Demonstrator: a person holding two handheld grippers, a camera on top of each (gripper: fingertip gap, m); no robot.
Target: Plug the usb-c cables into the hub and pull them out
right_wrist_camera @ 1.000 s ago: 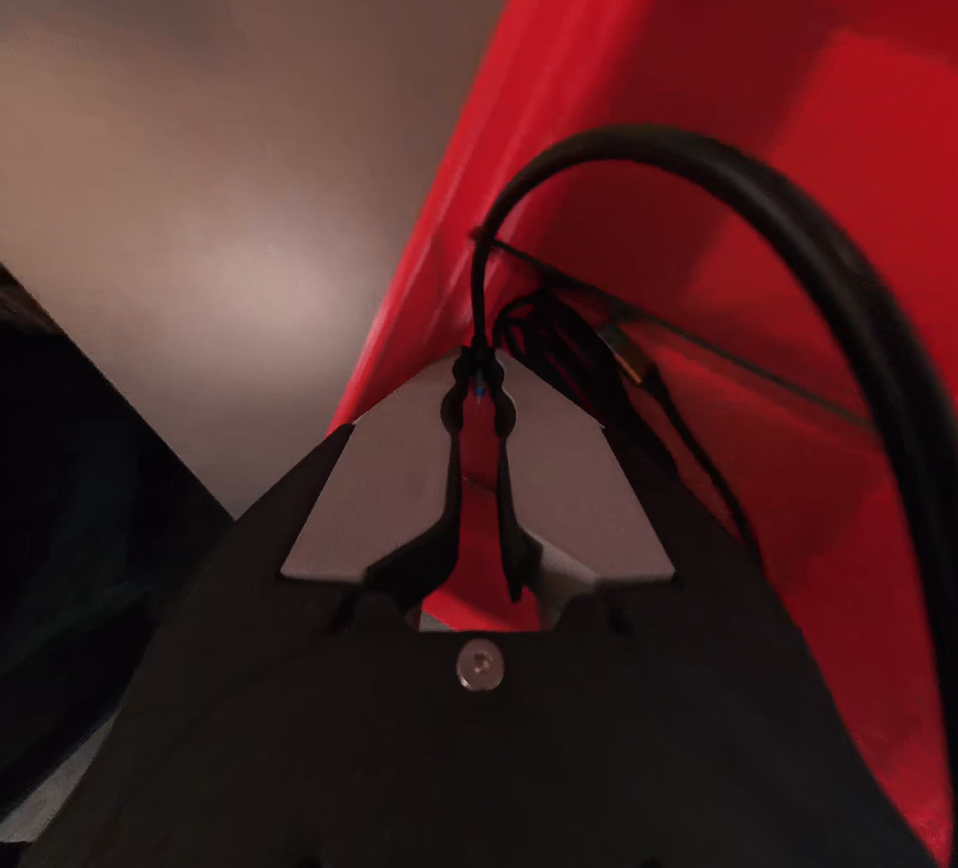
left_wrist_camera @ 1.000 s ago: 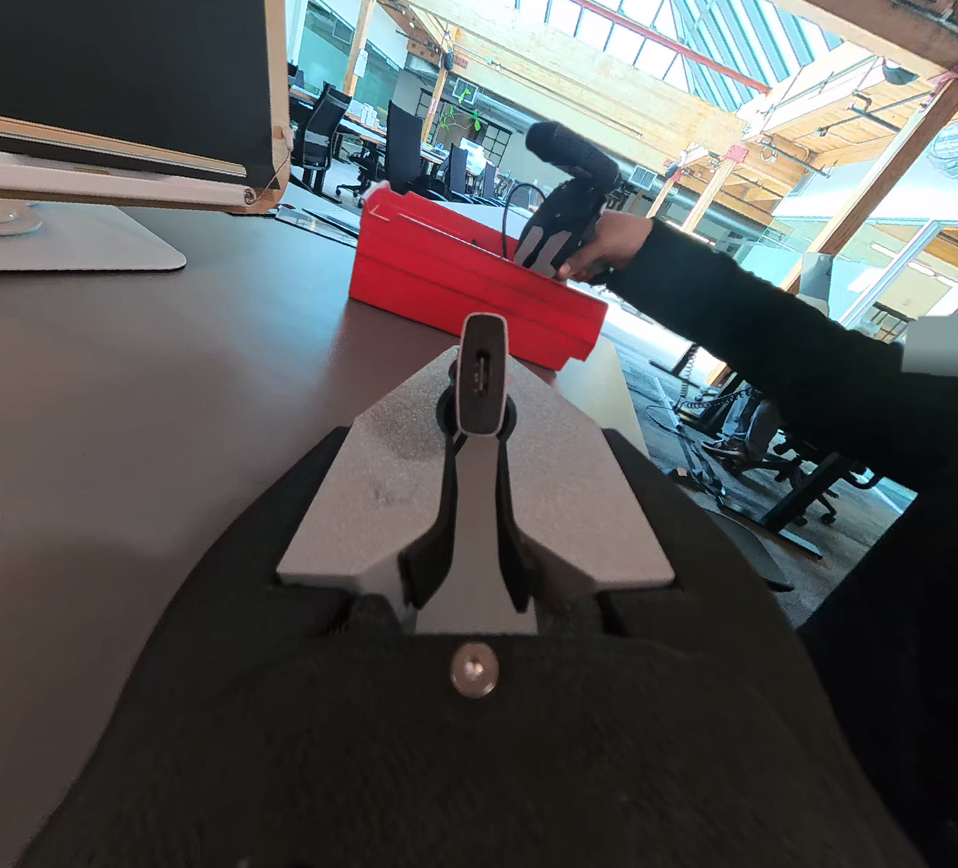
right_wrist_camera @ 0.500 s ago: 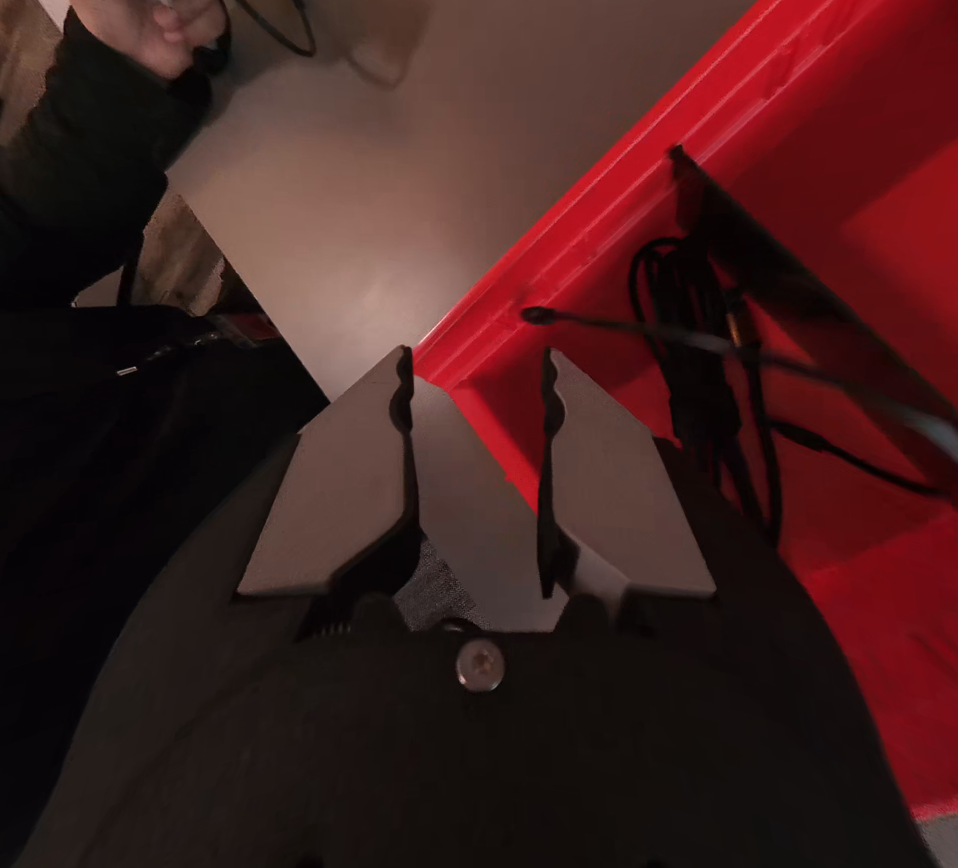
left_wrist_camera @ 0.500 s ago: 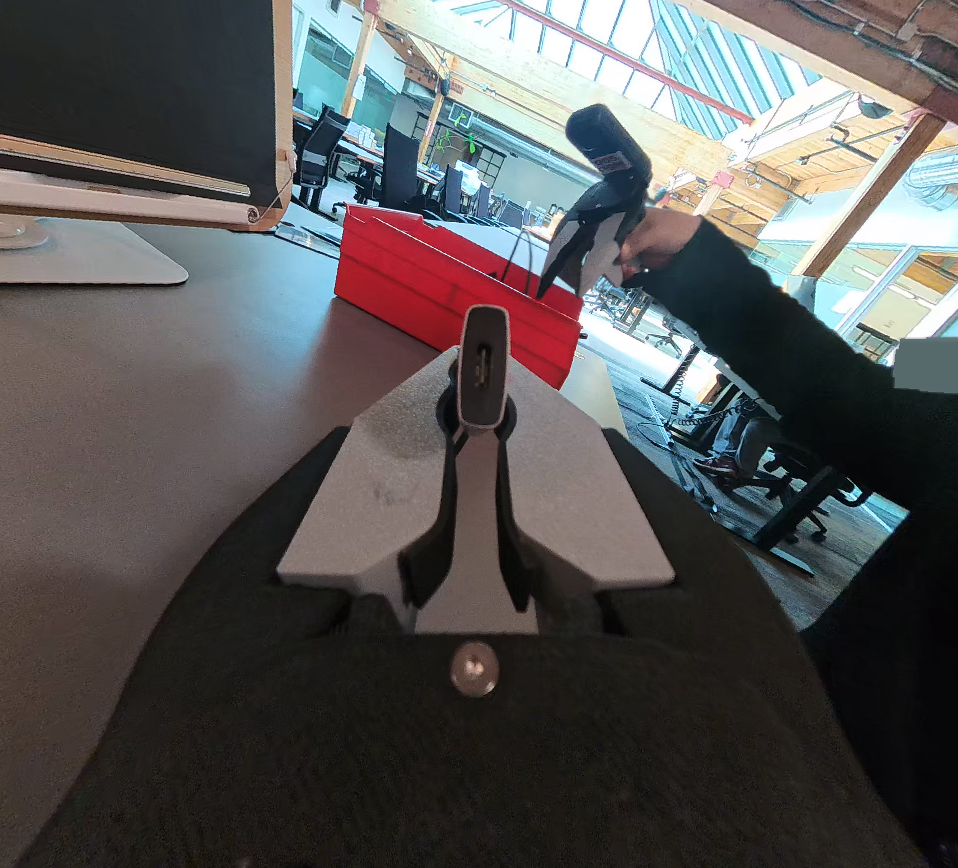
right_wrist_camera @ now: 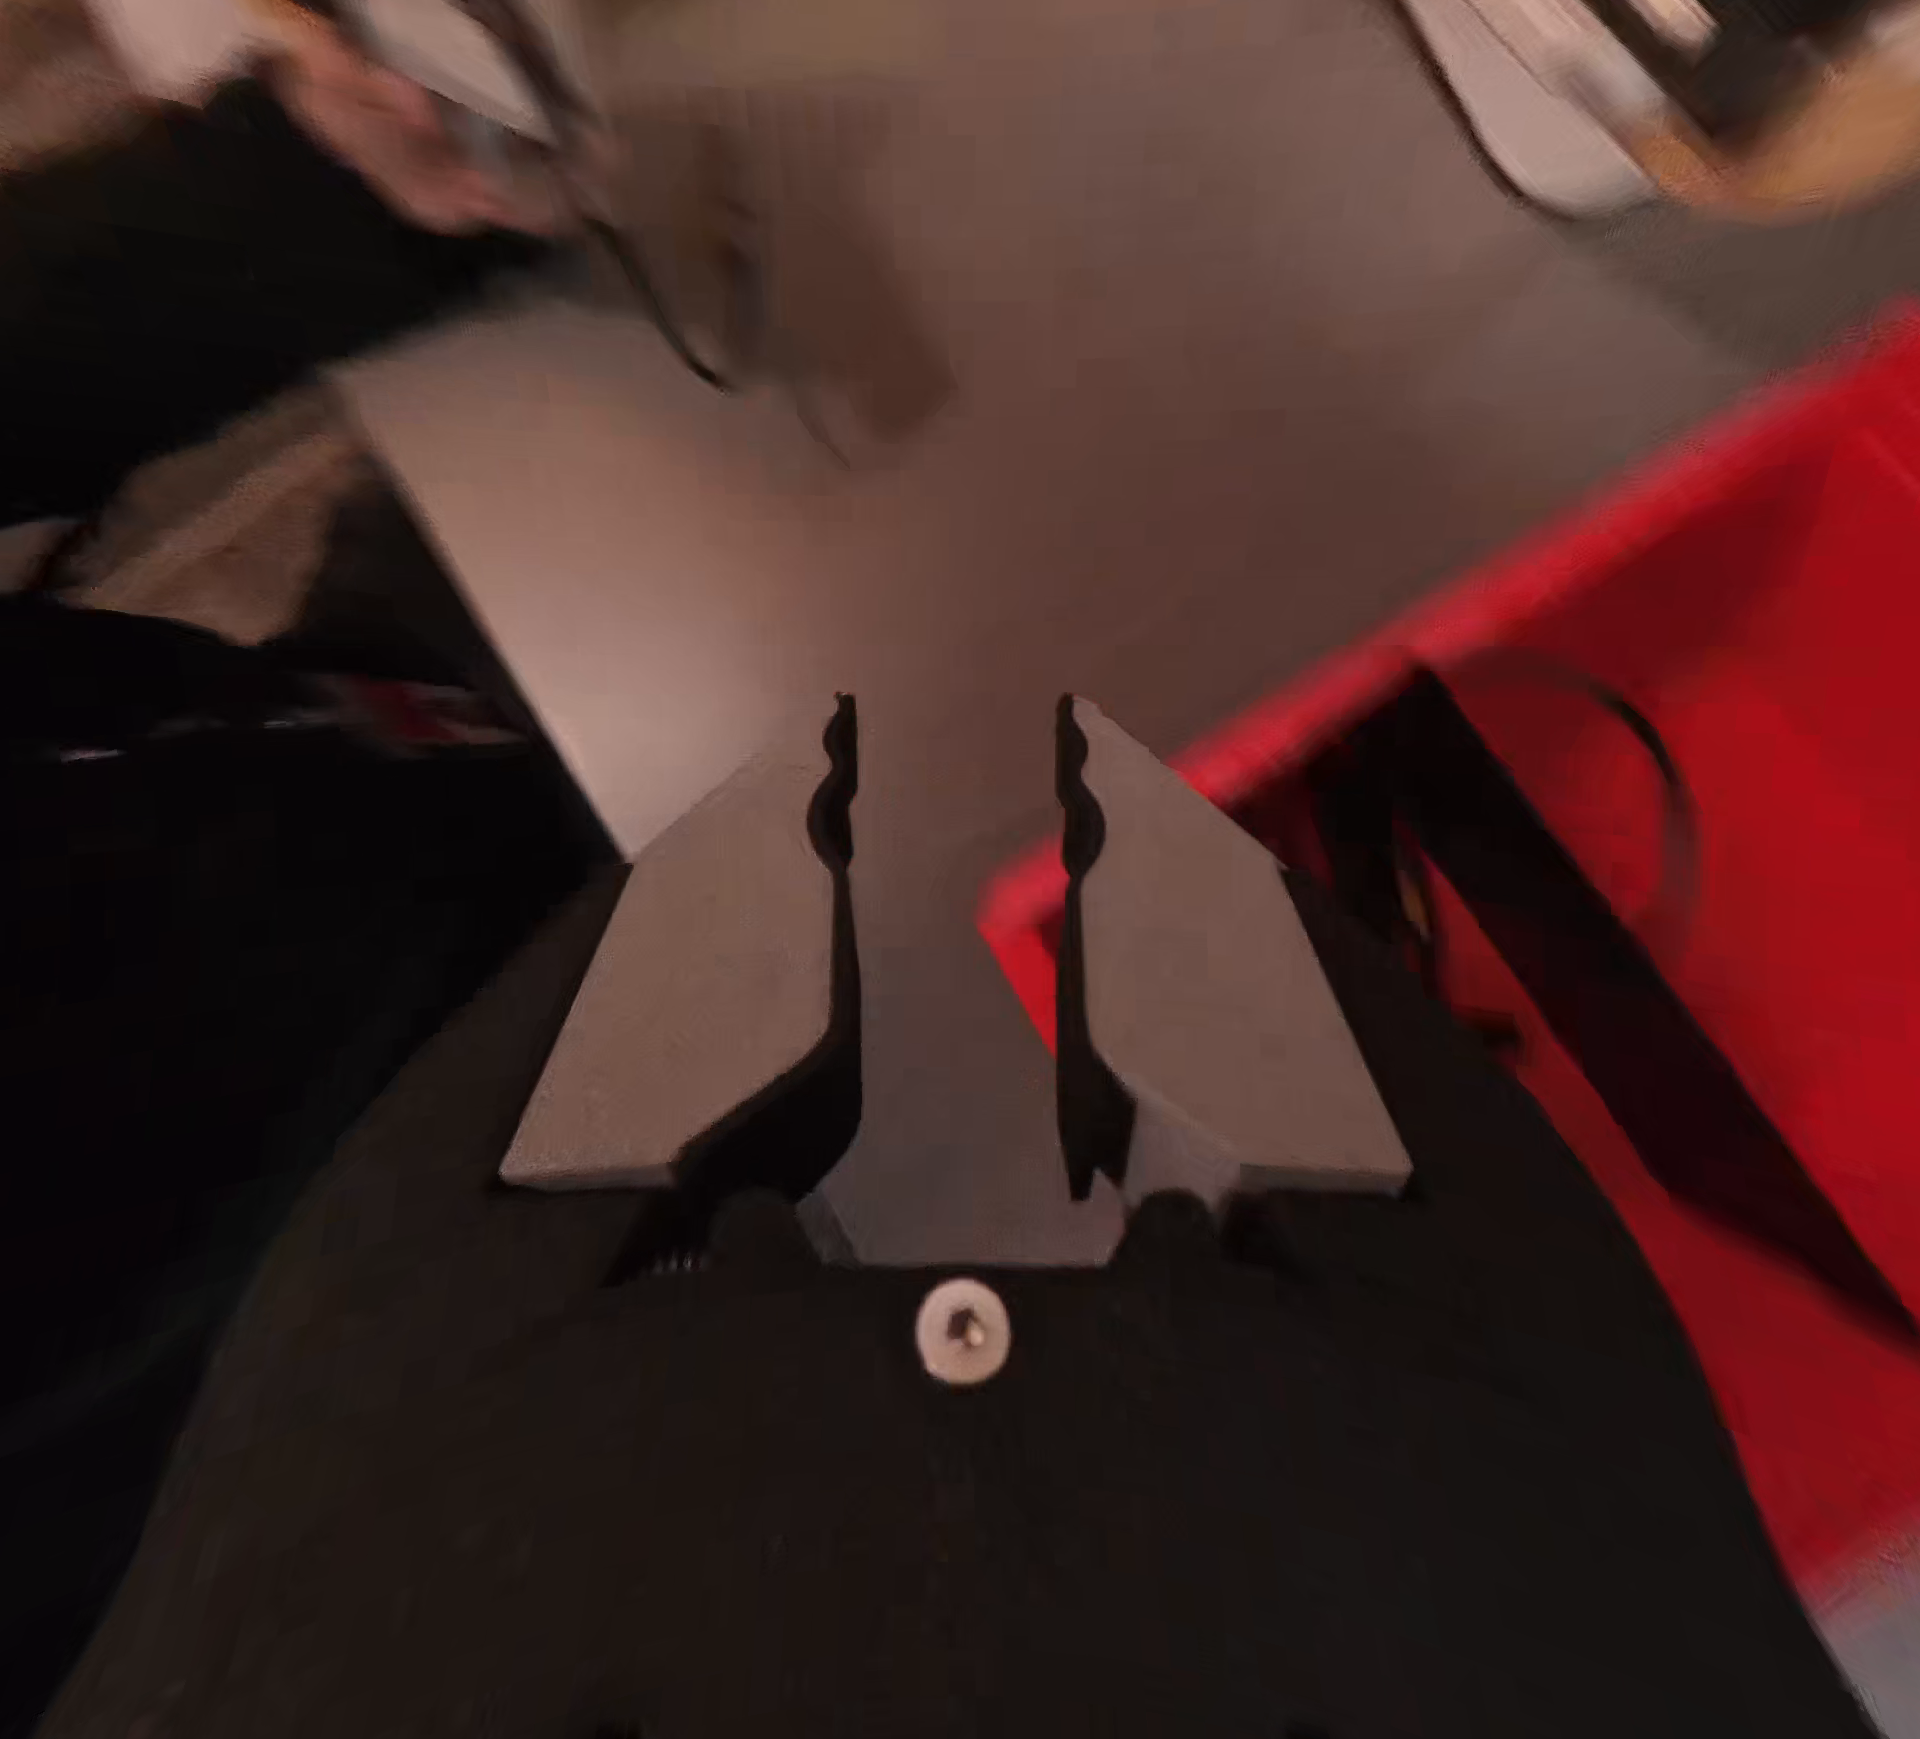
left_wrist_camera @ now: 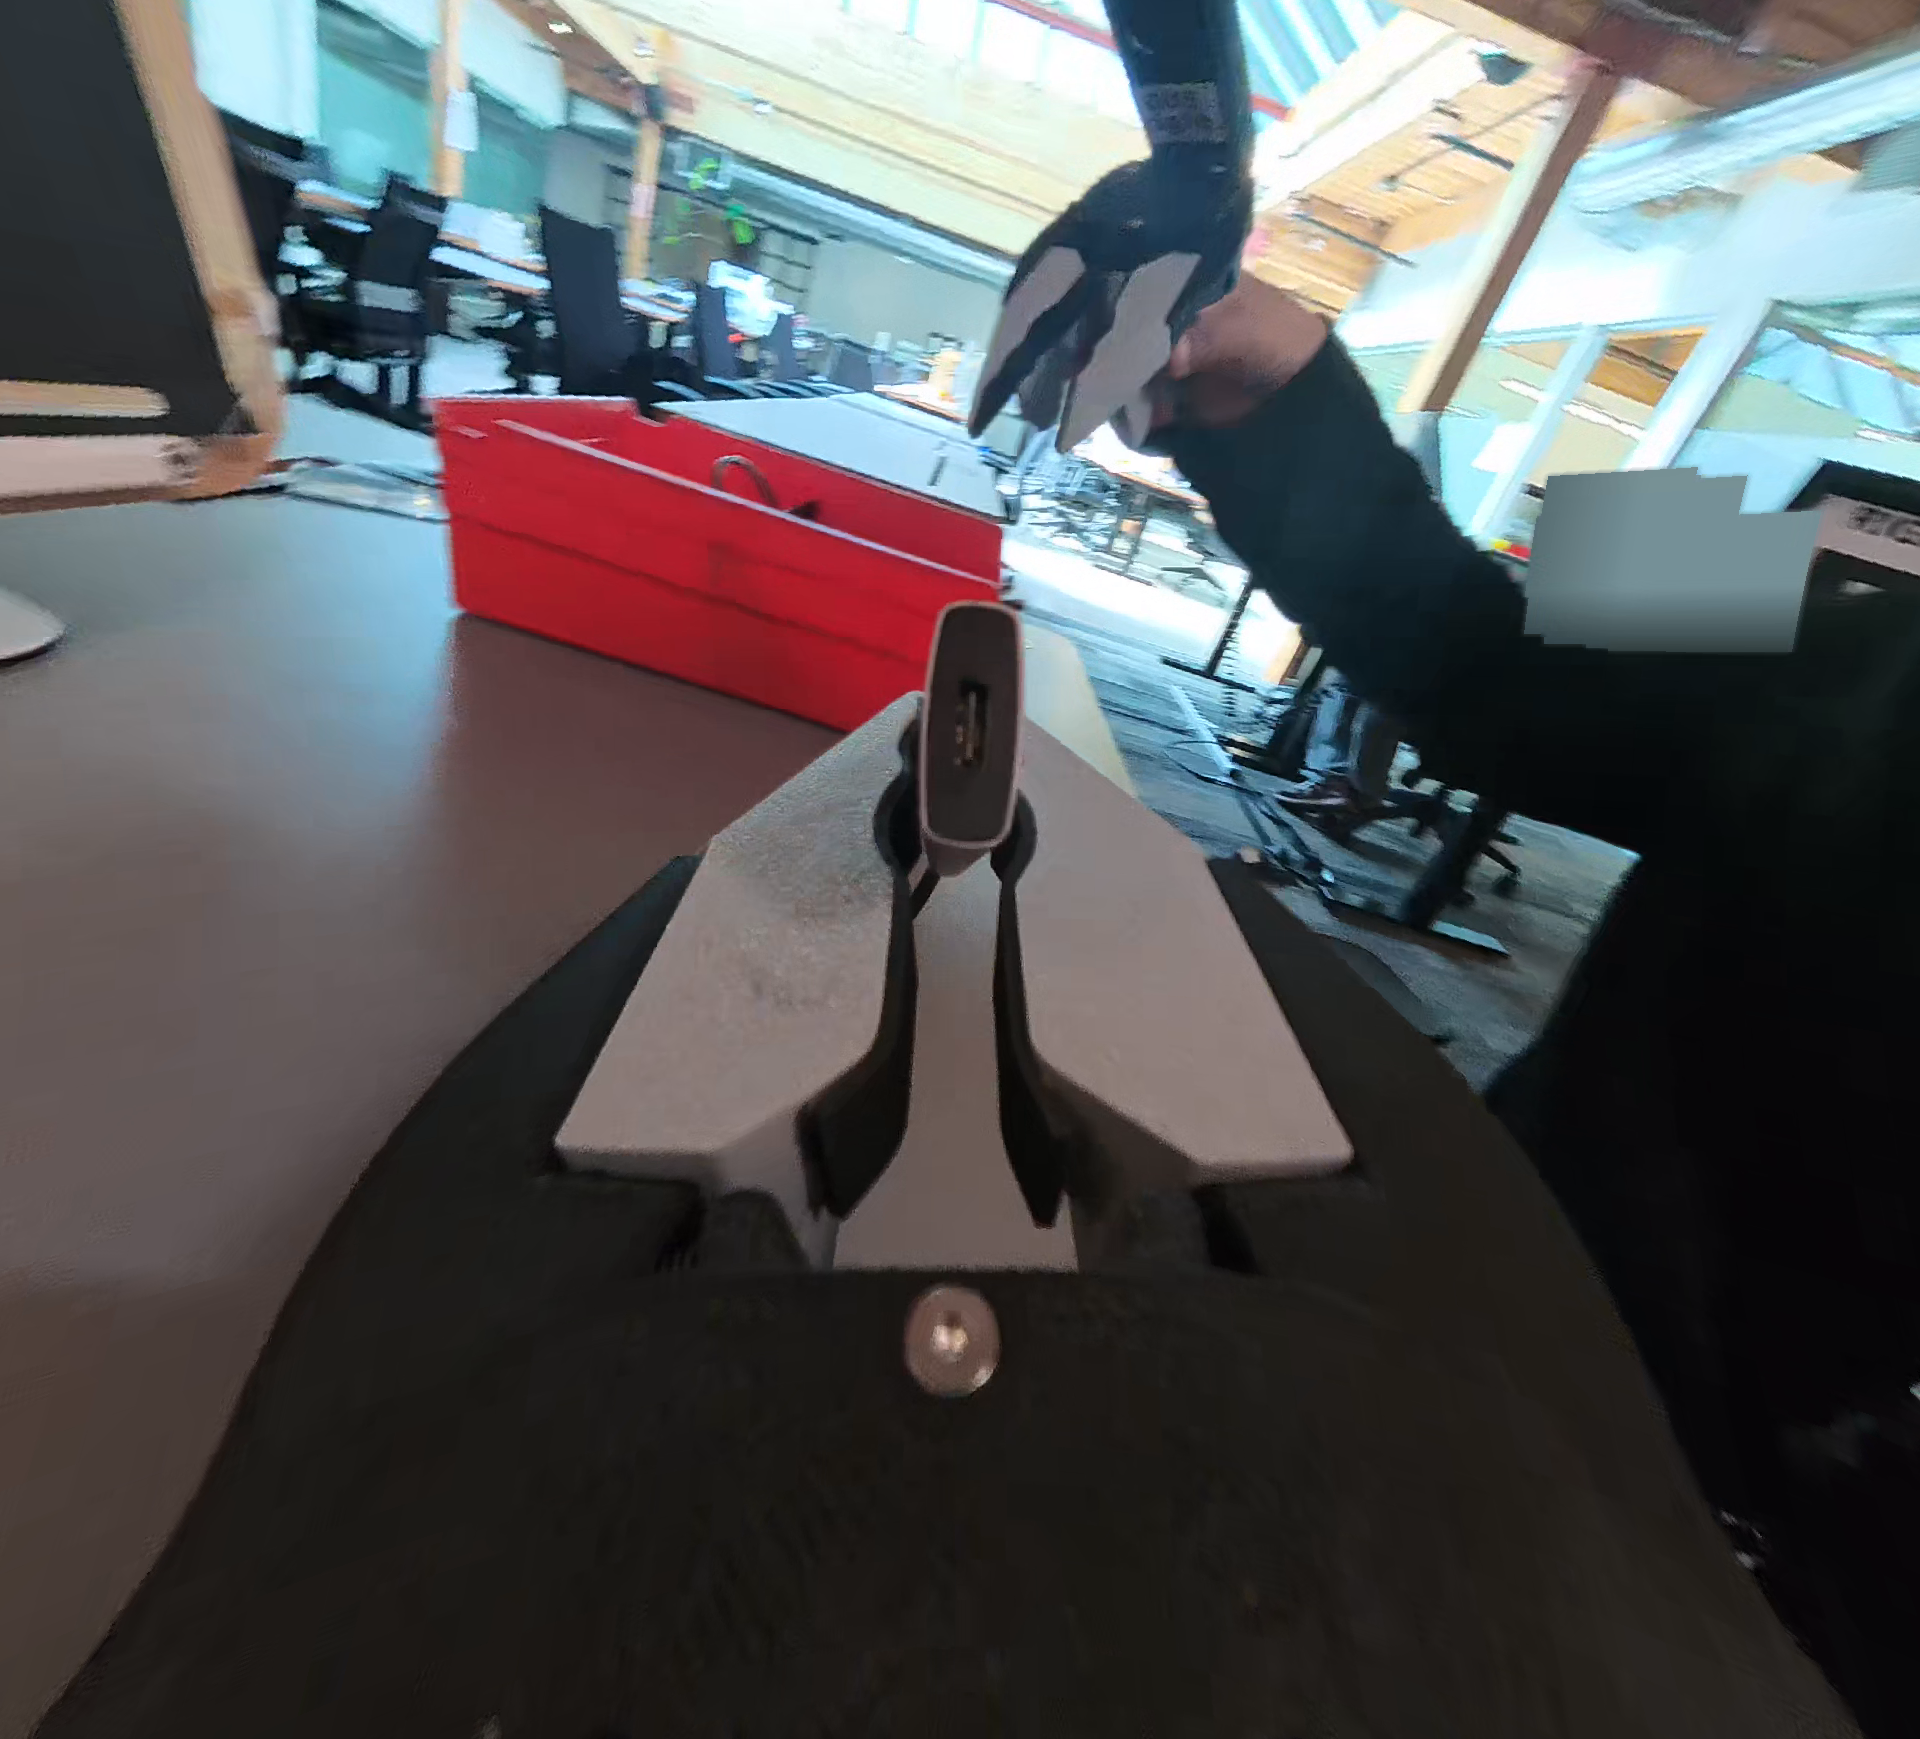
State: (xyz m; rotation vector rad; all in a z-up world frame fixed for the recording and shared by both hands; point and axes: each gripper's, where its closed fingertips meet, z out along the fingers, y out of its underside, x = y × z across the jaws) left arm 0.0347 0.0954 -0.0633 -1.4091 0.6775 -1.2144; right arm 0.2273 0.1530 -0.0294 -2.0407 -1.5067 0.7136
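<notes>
My left gripper (left_wrist_camera: pixel 961 822) is shut on a slim silver hub (left_wrist_camera: pixel 971 718), held upright above the dark table with a port facing the camera. My right gripper (right_wrist_camera: pixel 956 754) is open and empty, above the near edge of a red bin (right_wrist_camera: pixel 1714 650). It also shows in the left wrist view (left_wrist_camera: pixel 1029 427), raised high above the red bin (left_wrist_camera: pixel 717 588) with its fingers apart. Black cables (right_wrist_camera: pixel 1621 775) lie coiled in the bin, and a cable loop (left_wrist_camera: pixel 743 479) sticks up over its rim. The right wrist view is blurred; the other hand with the hub (right_wrist_camera: pixel 416 37) shows at its upper left.
A monitor with a silver stand (left_wrist_camera: pixel 114 235) sits at the table's far left. The dark table (left_wrist_camera: pixel 260 806) ends just right of the bin, with office floor and chairs (left_wrist_camera: pixel 1382 816) beyond. A person's black sleeve (left_wrist_camera: pixel 1403 567) reaches in from the right. A black divider (right_wrist_camera: pixel 1558 910) crosses the bin. There is about 20 centimetres between the tips of the two grippers.
My right gripper let go of the black cable in the bin, opened, and rose up and back out of it. My left gripper kept hold of the hub and shifted slightly.
</notes>
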